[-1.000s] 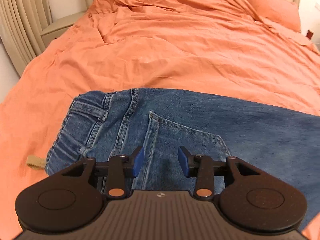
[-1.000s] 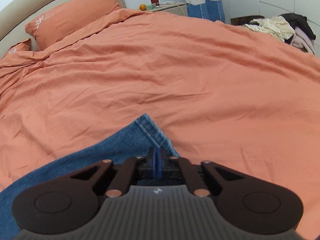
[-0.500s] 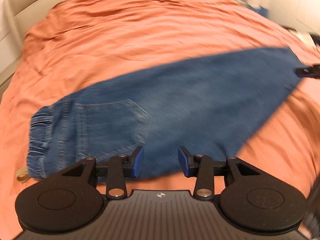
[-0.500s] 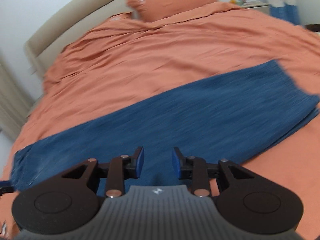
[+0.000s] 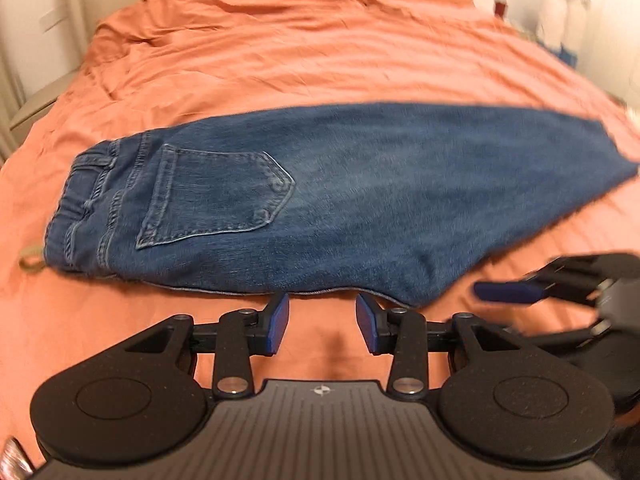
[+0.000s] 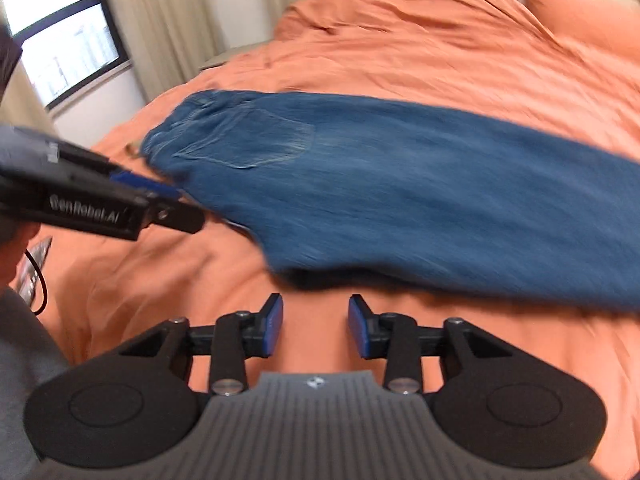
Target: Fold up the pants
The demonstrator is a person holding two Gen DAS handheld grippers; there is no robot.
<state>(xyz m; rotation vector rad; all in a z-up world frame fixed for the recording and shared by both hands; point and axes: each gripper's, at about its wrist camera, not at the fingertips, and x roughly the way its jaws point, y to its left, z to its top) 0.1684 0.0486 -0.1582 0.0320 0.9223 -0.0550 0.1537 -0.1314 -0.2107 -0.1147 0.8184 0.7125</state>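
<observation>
Blue jeans (image 5: 320,200) lie flat on the orange bed, folded lengthwise with legs stacked, waistband at the left, back pocket (image 5: 216,196) facing up, leg ends to the right. They also show in the right wrist view (image 6: 400,192). My left gripper (image 5: 322,322) is open and empty, just short of the jeans' near edge. My right gripper (image 6: 315,326) is open and empty, near the jeans' near edge. The right gripper's blue pads (image 5: 508,292) show at the right of the left wrist view; the left gripper's body (image 6: 100,204) shows at the left of the right wrist view.
The orange duvet (image 5: 320,60) covers the whole bed, with a pillow (image 6: 580,12) at the headboard. A window and curtains (image 6: 120,32) stand beyond the bed's left side. A small tan tag (image 5: 30,258) lies by the waistband.
The right gripper let go of the leg hem and opened. Both grippers have pulled back from the jeans toward the bed's near side and now view the whole garment.
</observation>
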